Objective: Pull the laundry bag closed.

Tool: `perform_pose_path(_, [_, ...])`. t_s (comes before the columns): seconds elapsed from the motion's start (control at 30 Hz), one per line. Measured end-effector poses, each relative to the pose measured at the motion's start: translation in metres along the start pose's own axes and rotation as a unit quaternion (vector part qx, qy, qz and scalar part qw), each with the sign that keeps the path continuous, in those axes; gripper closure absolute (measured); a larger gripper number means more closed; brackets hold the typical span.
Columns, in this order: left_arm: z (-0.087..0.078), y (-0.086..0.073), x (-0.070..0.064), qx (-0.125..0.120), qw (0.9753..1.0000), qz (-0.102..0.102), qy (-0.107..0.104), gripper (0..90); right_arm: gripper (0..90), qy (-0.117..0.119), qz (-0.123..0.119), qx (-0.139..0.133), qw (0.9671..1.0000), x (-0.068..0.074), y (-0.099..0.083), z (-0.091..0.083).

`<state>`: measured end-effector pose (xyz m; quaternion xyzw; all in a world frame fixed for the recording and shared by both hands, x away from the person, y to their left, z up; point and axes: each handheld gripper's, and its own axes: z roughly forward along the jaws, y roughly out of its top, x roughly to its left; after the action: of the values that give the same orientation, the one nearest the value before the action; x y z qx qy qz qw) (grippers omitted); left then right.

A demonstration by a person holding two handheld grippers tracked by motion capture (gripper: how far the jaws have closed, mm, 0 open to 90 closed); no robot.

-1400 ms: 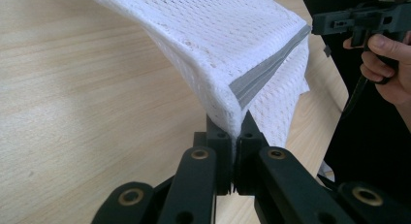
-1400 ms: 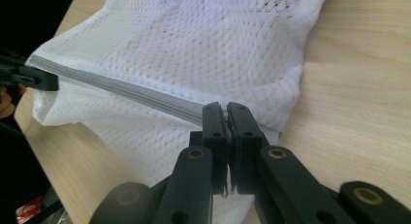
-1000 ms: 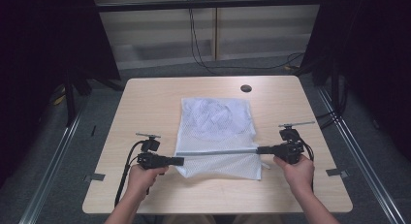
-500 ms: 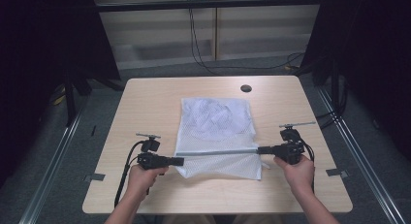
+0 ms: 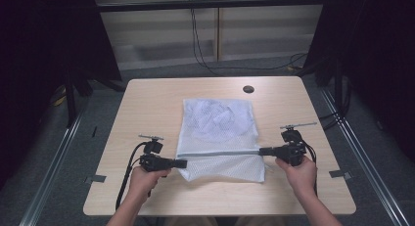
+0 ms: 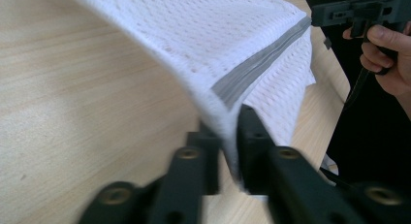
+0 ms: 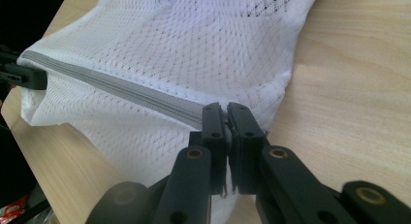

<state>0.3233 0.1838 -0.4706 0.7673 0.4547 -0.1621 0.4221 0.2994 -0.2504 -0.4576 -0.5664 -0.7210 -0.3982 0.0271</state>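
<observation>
Two grippers pinch the white mesh bag [image 5: 219,138] at opposite ends of its grey zipper band [image 5: 219,152], which runs taut between them. The left gripper [image 5: 182,163] is clenched on the bag's left edge; the right gripper [image 5: 263,151] is clenched on its right edge. Beyond the band, away from both tools, the bag lies flat on the wooden table [image 5: 151,103]; the short flap on the near side hangs down and seems to rest on the tabletop too, though the high view is too coarse to be sure.

Bare tabletop lies outward of each gripper up to the table's side edges, and a wide strip of it lies behind them toward the person. Past the bag's far edge there is open wood, with a dark round hole [image 5: 248,89] well apart from the cloth.

The left gripper view shows what the overhead one cannot: the mesh lifted off the table just ahead of the jaws, the band [image 6: 257,64] rising away to the other gripper [image 6: 361,10] and the hand [image 6: 387,54] holding it. The right gripper view shows its jaws shut tight on the band's end [image 7: 194,115], with the mesh [image 7: 194,44] ahead, and the other tool's tip [image 7: 24,76] at the far end.
</observation>
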Motion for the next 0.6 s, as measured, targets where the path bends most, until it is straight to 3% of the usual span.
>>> perform_pose_path(0.07, [-0.001,0.001,0.001,0.004,0.9997,0.011,0.020,59.3,75.3,-0.003,0.002,-0.007,1.0000,0.001,0.001,0.000])
perform_pose_path(0.1, [-0.001,0.001,0.001,0.005,0.9997,0.011,0.019,55.4,71.6,-0.003,0.003,-0.010,0.9999,0.000,0.001,-0.001])
perform_pose_path(0.17, [-0.001,0.002,0.001,0.000,0.9995,0.005,0.033,42.0,65.6,-0.007,0.003,-0.015,0.9999,0.000,0.001,-0.002])
perform_pose_path(0.27, [-0.002,0.003,0.000,-0.007,0.9982,0.019,0.057,29.9,53.7,-0.016,-0.004,-0.024,0.9996,0.001,0.002,-0.004])
perform_pose_path(0.4, [-0.005,0.004,-0.003,-0.027,0.9964,0.032,0.074,21.3,43.0,-0.024,-0.019,-0.033,0.9990,0.004,0.002,-0.007])
perform_pose_path(0.6, [-0.012,0.003,-0.003,-0.034,0.9929,0.062,0.095,13.2,28.7,-0.039,-0.050,-0.049,0.9968,0.003,-0.001,-0.012])
